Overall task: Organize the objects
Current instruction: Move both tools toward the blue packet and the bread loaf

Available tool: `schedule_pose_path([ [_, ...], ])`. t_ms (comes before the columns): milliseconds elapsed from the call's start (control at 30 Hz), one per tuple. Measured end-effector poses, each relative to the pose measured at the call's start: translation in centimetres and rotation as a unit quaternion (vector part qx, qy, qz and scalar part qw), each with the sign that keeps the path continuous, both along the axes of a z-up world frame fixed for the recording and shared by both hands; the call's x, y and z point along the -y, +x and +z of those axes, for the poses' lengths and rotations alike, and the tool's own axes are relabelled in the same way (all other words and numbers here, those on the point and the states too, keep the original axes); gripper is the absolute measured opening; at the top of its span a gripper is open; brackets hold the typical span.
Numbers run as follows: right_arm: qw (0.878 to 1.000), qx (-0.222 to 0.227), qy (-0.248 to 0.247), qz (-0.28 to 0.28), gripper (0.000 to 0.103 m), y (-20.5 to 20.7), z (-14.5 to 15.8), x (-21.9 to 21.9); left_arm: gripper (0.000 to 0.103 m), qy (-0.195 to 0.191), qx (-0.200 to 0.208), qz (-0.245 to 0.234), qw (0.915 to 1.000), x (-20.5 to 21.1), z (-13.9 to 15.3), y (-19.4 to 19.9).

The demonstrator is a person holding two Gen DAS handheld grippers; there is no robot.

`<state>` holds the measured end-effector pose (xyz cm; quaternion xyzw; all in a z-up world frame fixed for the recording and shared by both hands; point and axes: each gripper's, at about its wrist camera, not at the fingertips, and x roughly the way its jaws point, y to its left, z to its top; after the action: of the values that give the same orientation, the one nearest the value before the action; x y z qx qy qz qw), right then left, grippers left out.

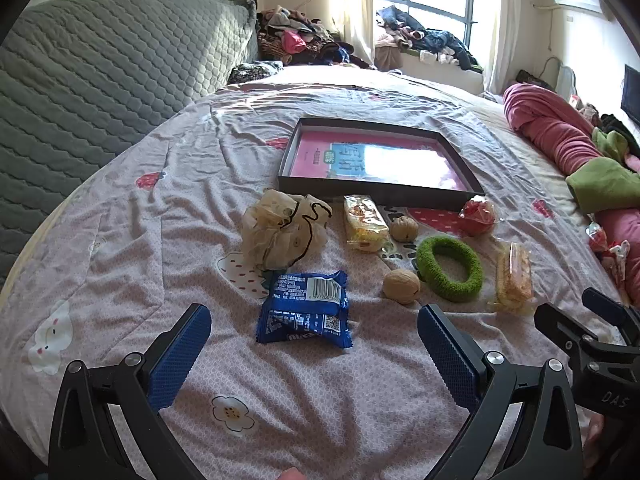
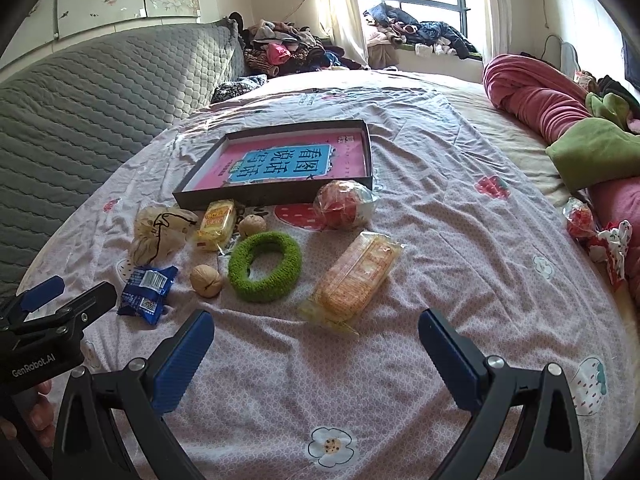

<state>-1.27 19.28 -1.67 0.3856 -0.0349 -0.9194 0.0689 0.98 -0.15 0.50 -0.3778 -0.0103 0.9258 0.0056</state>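
Note:
Small items lie on a patterned bedsheet in front of a shallow black box (image 1: pixel 384 194) (image 2: pixel 276 196) that holds a pink book. A blue snack packet (image 1: pixel 306 308) (image 2: pixel 147 290) lies just ahead of my left gripper (image 1: pixel 314 316), which is open and empty. A long cracker pack (image 2: pixel 354 280) (image 1: pixel 514 278) lies just beyond my right gripper (image 2: pixel 316 320), also open and empty. Between them sit a green hair ring (image 1: pixel 450 268) (image 2: pixel 264 266), two walnuts (image 1: pixel 401 285) (image 2: pixel 206 280), a yellow snack pack (image 1: pixel 366 222) (image 2: pixel 216 224), a beige mesh pouch (image 1: pixel 280 228) (image 2: pixel 160 234) and a red wrapped ball (image 1: pixel 478 214) (image 2: pixel 340 204).
A grey quilted headboard (image 1: pixel 100 80) rises on the left. Rolled pink and green bedding (image 1: pixel 560 136) (image 2: pixel 560 120) lines the right side, with red wrappers (image 2: pixel 580 222) beside it. Piled clothes (image 1: pixel 296 36) sit at the far end under the window.

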Motion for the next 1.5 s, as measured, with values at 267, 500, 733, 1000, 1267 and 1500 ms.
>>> schedule_pose_path([
  [267,1.0,-0.013,0.0,0.007,0.103,0.5,1.5,0.2,0.103,0.0,-0.014,-0.003,0.9999,0.2,1.3,0.4],
  [500,1.0,-0.026,0.009,0.005,0.103,0.6,3.3,0.5,0.103,-0.012,-0.039,-0.011,0.9991,0.2,3.1,0.9],
  [733,0.999,-0.034,0.008,0.006,0.103,0.6,4.8,0.5,0.103,0.011,-0.039,-0.015,0.9991,0.9,4.3,0.5],
  [1000,0.999,-0.038,0.008,0.007,0.103,0.2,5.4,0.5,0.103,0.021,-0.026,-0.021,0.9992,1.1,5.2,-0.8],
  [1267,0.999,-0.041,-0.004,0.006,0.103,-0.4,6.2,0.1,0.103,-0.008,-0.036,-0.005,0.9993,1.1,6.6,-1.7],
  [1500,0.999,-0.038,0.002,0.002,0.103,-1.2,6.3,0.1,0.103,-0.004,-0.023,-0.016,0.9996,0.8,6.6,-2.8],
])
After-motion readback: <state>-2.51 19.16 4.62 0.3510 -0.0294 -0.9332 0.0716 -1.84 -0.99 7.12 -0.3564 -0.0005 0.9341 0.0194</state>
